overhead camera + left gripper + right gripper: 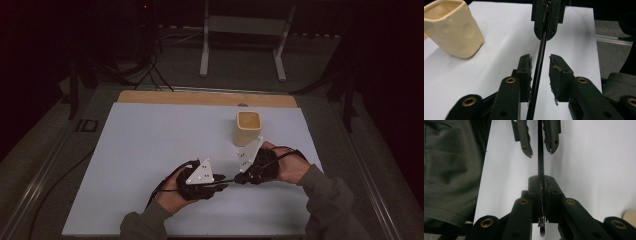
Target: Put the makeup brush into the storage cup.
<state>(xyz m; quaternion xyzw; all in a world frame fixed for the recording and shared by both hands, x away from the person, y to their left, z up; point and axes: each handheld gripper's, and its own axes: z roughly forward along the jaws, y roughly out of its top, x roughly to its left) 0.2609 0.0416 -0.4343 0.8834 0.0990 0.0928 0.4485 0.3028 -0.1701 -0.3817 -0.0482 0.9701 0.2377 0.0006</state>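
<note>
While your right tongs [541, 182] are clamped tight on the thin black rod [537, 72], your left tongs [540, 65] sit narrow around its other end, not pinching yet. It hangs level between them, just over the near white surface [145, 145], cup [248, 127] just beyond.

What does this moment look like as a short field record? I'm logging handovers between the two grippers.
held thing: thin black rod, spanning between both grippers
right gripper: shut on the rod
left gripper: jaws around the rod with a gap showing, not clamped
cup: cream, upright, beyond the right gripper, untouched
surface: white board on the table
</note>
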